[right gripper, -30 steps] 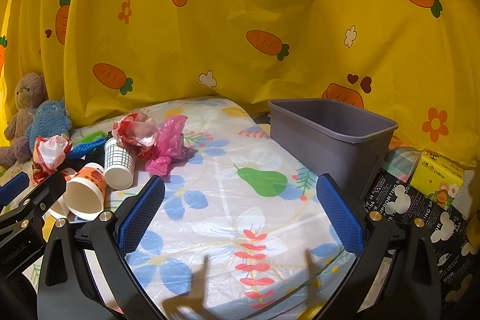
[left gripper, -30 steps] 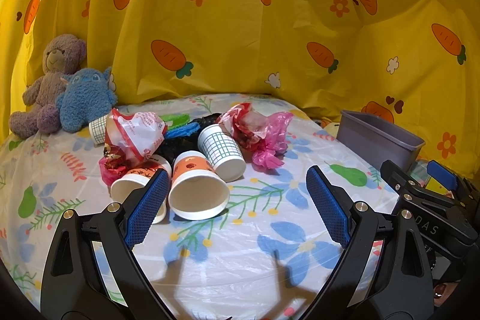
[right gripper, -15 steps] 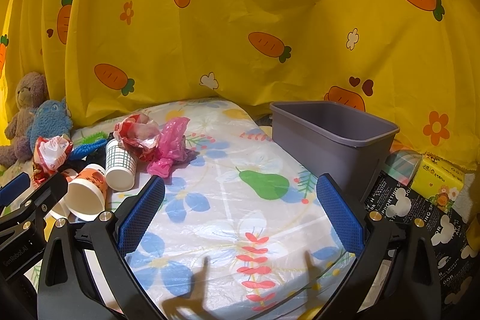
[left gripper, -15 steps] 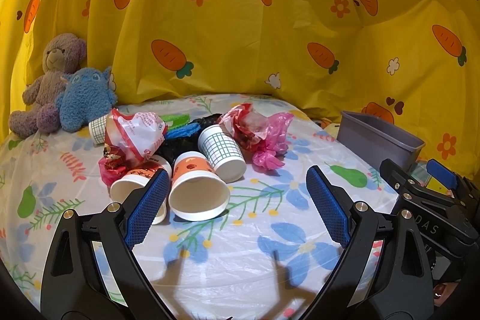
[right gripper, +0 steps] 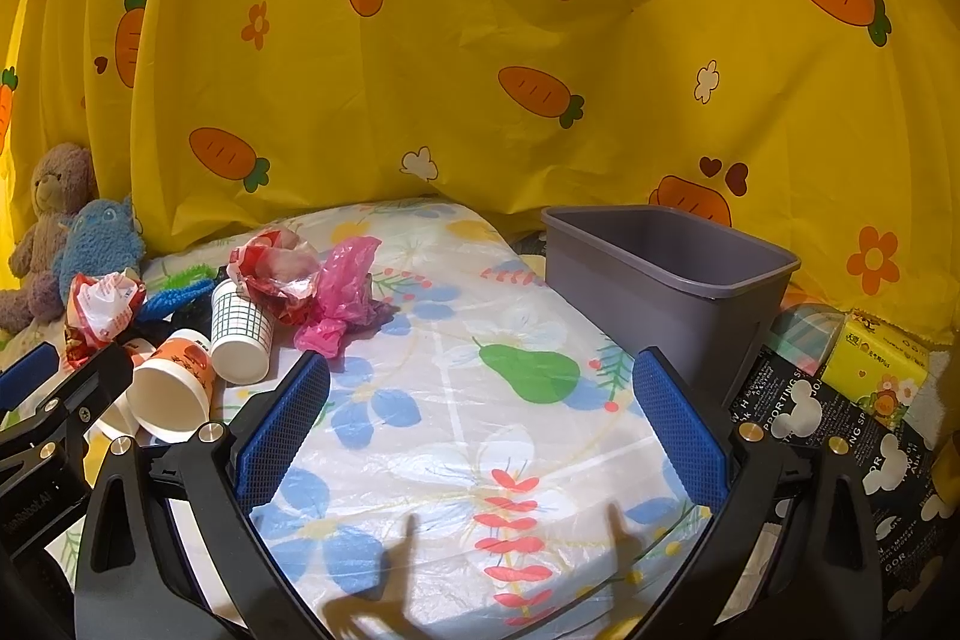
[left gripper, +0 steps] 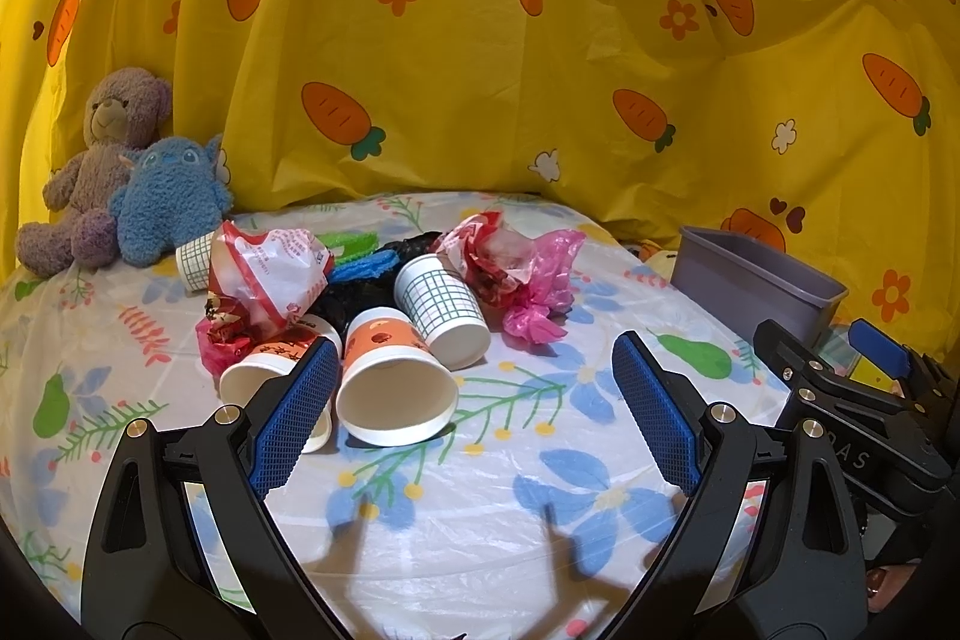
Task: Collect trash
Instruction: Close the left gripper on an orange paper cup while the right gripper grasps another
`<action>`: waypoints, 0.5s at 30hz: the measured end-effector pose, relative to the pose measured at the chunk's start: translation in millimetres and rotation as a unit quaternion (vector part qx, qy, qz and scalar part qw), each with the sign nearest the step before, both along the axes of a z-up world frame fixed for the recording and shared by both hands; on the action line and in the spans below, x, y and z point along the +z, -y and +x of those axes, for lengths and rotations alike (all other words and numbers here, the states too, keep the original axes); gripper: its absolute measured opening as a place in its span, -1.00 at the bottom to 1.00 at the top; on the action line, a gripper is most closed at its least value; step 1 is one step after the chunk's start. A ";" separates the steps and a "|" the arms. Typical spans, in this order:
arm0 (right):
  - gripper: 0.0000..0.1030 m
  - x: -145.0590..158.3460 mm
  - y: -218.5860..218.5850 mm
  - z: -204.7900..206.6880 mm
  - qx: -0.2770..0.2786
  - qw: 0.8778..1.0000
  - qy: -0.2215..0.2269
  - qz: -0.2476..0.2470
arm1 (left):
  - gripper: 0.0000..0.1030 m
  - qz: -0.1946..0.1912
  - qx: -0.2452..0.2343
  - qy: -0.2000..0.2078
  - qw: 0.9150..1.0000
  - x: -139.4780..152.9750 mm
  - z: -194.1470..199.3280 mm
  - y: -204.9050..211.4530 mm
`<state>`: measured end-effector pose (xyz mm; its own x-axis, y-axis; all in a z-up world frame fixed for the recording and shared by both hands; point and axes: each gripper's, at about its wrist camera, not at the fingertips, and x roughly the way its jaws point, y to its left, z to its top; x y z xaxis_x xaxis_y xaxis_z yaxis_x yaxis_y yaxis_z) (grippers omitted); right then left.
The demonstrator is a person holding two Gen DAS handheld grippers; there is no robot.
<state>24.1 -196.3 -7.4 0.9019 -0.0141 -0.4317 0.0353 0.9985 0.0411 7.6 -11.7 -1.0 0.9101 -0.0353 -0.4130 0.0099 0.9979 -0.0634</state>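
Note:
A heap of trash lies on the flowered tablecloth (left gripper: pixel 480 490): an orange paper cup (left gripper: pixel 393 388) on its side, a green-checked cup (left gripper: pixel 441 307), a white cup (left gripper: pixel 255 382), a red-and-white wrapper (left gripper: pixel 270 271) and a pink plastic bag (left gripper: pixel 543 289). My left gripper (left gripper: pixel 474 412) is open and empty just in front of the orange cup. My right gripper (right gripper: pixel 480 430) is open and empty over bare cloth, with the heap to its left (right gripper: pixel 240 322) and the grey bin (right gripper: pixel 666 280) to its right.
A purple teddy bear (left gripper: pixel 102 160) and a blue plush toy (left gripper: pixel 168 199) sit at the table's back left. A yellow carrot-print curtain (left gripper: pixel 480 40) hangs behind. A yellow tissue pack (right gripper: pixel 879 370) lies right of the bin. The bin stands off the table's right edge.
Both grippers have crept slightly forward. Nothing was taken hold of, and the trash has not moved.

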 end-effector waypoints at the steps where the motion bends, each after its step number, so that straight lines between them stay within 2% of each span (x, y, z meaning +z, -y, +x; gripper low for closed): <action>1: 0.91 0.2 0.0 1.1 0.001 1.000 0.000 0.000 | 0.77 -0.001 0.000 0.000 1.000 0.0 0.1 0.0; 9: 0.91 -3.9 -4.2 1.7 0.021 1.000 0.006 -0.005 | 0.77 -0.009 0.009 0.003 1.000 -0.7 4.3 -7.7; 15: 0.82 -13.5 -23.1 14.8 0.069 0.998 -0.011 -0.007 | 0.77 -0.017 0.062 0.002 0.998 -9.7 -5.4 -49.4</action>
<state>38.9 -173.2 -20.9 0.8859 0.1028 -0.4523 -0.1012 0.9945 0.0278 2.2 37.8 -10.7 0.9103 0.0638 -0.4090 -0.1133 0.9887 -0.0978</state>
